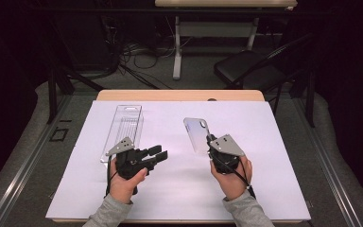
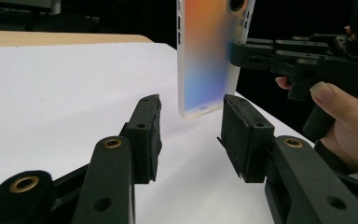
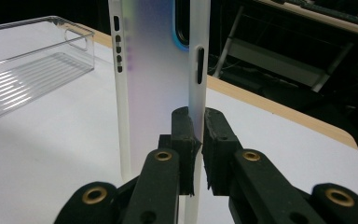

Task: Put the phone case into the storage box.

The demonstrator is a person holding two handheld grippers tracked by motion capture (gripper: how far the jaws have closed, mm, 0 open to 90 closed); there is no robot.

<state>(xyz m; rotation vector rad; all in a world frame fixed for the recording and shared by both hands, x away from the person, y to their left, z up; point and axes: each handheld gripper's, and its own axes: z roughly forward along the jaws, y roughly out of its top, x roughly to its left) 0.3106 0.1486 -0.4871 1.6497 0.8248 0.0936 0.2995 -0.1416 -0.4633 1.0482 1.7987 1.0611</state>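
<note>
White paper [image 1: 179, 189] covers the tabletop. Toward its near edge, the left gripper [image 2: 191, 135] stands with jaws apart, holding nothing, while the right gripper [image 3: 196, 140] is clamped on the side wall of a translucent phone case [image 3: 154, 79], its top cut off. Farther toward the left edge lies a clear plastic tray [image 1: 125, 125]; beyond the far edge, a dark folding chair [image 1: 250, 68] and cables are dim.

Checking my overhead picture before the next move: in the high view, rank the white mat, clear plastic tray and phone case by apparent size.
1. White mat, by far the largest.
2. Clear plastic tray.
3. Phone case, smallest, though the right tool hides its near end.
</note>
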